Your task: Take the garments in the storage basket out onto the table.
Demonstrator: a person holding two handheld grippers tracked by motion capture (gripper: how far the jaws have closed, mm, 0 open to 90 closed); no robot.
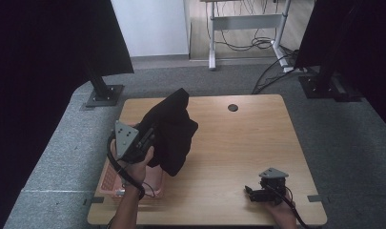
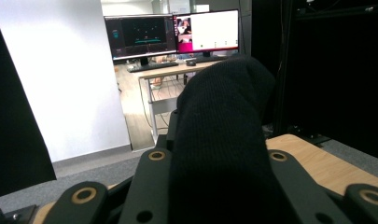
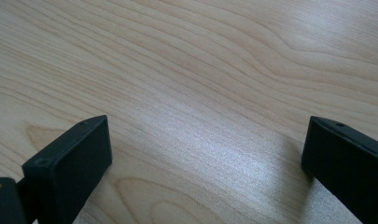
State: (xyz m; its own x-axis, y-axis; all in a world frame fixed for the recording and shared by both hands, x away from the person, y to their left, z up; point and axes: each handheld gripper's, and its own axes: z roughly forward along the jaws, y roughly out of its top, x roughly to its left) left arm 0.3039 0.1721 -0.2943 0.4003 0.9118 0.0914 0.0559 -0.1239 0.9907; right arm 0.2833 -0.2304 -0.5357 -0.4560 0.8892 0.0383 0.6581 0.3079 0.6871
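- Left gripper [image 1: 150, 136], left of centre in the high view, grips a black cloth [image 1: 174, 129] between its jaws, raised above the table [image 1: 238, 143].
- Right gripper [image 1: 251, 193], lower right, jaws wide apart, nothing between them.

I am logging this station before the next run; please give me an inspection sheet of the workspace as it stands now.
Surface: wooden table, light grain, with a round dark grommet near the far edge.
Job's things: black knit garment held up above the table's left part; pink basket at the near left corner, under the left hand.
Clutter: nothing seen.
Grippers: left gripper shut on the garment; right gripper open, jaws wide over bare wood, low at the near right.
Cables: left gripper's cable loops by the wrist; loose cables on the floor under a far desk.
Surroundings: grey carpet, black stands, monitors beyond.
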